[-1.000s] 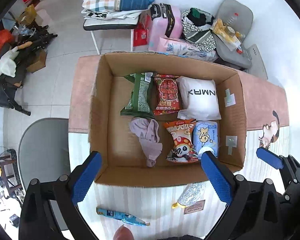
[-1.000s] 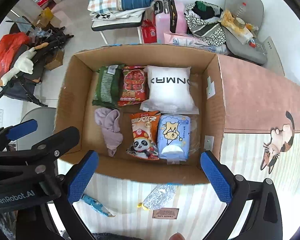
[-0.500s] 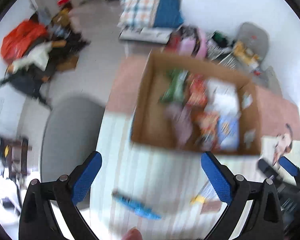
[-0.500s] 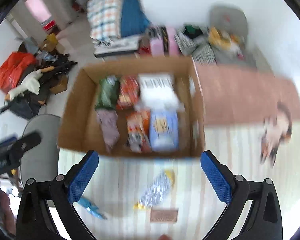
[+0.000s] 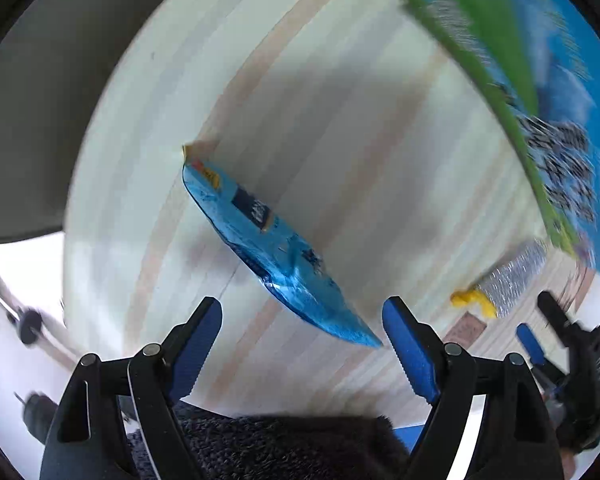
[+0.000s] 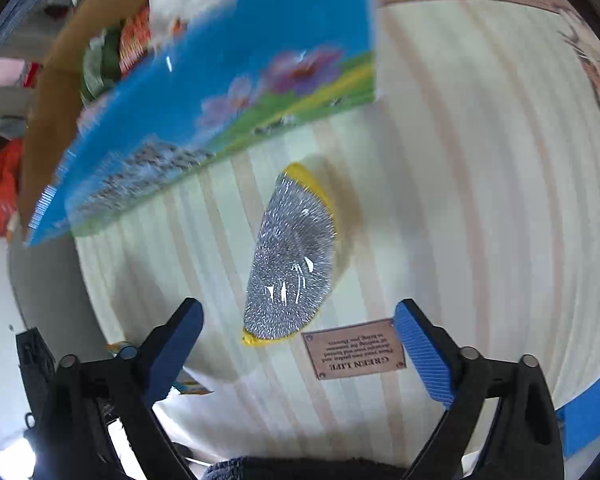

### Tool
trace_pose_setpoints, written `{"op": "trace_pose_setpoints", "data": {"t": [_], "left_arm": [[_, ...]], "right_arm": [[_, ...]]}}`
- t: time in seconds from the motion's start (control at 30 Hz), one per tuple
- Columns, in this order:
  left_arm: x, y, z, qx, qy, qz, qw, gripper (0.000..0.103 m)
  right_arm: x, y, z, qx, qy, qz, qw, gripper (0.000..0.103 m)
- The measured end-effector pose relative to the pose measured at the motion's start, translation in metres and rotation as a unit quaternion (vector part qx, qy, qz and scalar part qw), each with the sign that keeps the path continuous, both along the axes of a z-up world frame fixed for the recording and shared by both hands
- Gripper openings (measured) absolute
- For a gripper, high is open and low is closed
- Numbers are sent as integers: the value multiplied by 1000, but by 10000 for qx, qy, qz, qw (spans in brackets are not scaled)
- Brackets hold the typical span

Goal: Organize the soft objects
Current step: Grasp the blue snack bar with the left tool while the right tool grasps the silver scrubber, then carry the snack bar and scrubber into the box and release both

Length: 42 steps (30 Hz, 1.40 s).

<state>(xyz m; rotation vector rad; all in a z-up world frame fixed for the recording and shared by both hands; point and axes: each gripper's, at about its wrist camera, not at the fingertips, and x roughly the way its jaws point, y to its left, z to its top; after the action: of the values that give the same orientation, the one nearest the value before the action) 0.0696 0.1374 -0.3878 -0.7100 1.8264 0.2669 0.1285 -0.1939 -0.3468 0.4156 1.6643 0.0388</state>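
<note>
Left gripper (image 5: 302,334): jaws spread wide, empty, low over the striped mat (image 5: 148,168).
Blue packet (image 5: 268,244): flat on the mat, lying diagonally; its near tip sits between the left fingers, just beside the right-hand finger, contact not discernible.
Right gripper (image 6: 298,346): jaws spread wide, empty, low over the mat.
Scourer (image 6: 292,264): silver mesh with yellow edging, on the mat ahead of the right gripper, its near end between the fingers, apart from both.
Label (image 6: 354,354): brown printed patch on the mat, just beside the scourer's near end.
Box (image 6: 220,92): blurred blue and green printed side, beyond the scourer; snack packs visible inside at upper left.
</note>
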Motion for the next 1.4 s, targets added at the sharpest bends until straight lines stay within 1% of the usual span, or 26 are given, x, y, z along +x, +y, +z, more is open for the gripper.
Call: {"op": "trace_pose_setpoints", "data": {"t": [0.07,0.1,0.13,0.17,0.2,0.23,0.27,0.33,0.43,0.53,0.63,0.67,0.7,0.73,0.77,0.8,0.83,0.9,0.97,1.07,1.13,1.17,1.2,1.23,1.33,1.4], "left_arm": [[1,2,-14,4,140,93,9999,81],[2,2,-20,25,203,94,9997,80],[3,2,-26,89,271,81,9996,66],[5,0,-27,197,292,46,9994,66],[9,-3,-25,285,223,-40,9993,63],[12,-7,-23,409,178,-203,9988,51],[18,-14,-19,614,89,-542,9966,45],[25,-29,-14,847,-47,-1062,9907,40],[34,-54,-8,1303,-278,-1930,9721,36],[42,-86,-7,1576,-473,-2914,9423,35],[50,-111,-8,1686,-605,-3537,9181,36],[53,-113,-8,1627,-599,-3538,9191,36],[54,-112,-7,1463,-578,-3420,9264,39],[55,-108,-6,1233,-557,-3196,9378,42],[56,-101,-4,963,-551,-2862,9517,44],[55,-94,-3,771,-550,-2595,9611,47],[52,-85,-1,586,-563,-2330,9691,49],[48,-75,0,374,-524,-1875,9801,52],[41,-70,-5,274,-434,-1610,9856,56],[33,-73,-19,385,-257,-1637,9854,56],[34,-84,-18,703,-398,-1890,9787,54],[34,-92,-17,913,-455,-2084,9727,51],[38,-104,-16,1077,-482,-2224,9678,38],[38,-111,-13,1132,-593,-2325,9642,22],[36,-126,2,1324,-765,-2619,9529,15],[41,-134,19,1343,-969,-2734,9475,15]], "right_arm": [[1,11,-11,-59,116,167,9998,91],[2,17,-17,-104,177,234,9995,86],[3,21,-21,-121,222,279,9993,83],[3,26,-26,-163,280,341,9989,77],[4,29,-31,-210,319,384,9985,68],[4,32,-33,-252,342,439,9981,61],[4,35,-36,-299,374,521,9975,52],[1,39,-37,-404,354,750,9957,48],[-8,43,-35,-522,361,1228,9904,45],[-23,39,-36,-654,418,1557,9847,45],[-37,32,-38,-719,530,1819,9793,45],[-39,31,-38,-665,555,1823,9794,47],[-40,29,-37,-611,553,1788,9804,49],[-40,28,-36,-586,540,1754,9813,51],[-39,25,-33,-572,497,1689,9827,56],[-37,21,-29,-577,434,1601,9845,63],[-36,17,-26,-562,387,1519,9860,65],[-31,11,-22,-466,328,1311,9897,66],[-30,7,-24,-398,370,1198,9913,66],[-27,5,-30,-378,417,1096,9924,66],[-28,7,-33,-444,380,1079,9924,66],[-26,7,-34,-511,350,1104,9919,61],[-26,9,-35,-583,304,1141,9913,49],[-25,16,-37,-657,268,1189,9904,49],[-28,34,-29,-807,94,1439,9863,44],[-32,39,-15,-775,-31,1613,9839,43]]}}
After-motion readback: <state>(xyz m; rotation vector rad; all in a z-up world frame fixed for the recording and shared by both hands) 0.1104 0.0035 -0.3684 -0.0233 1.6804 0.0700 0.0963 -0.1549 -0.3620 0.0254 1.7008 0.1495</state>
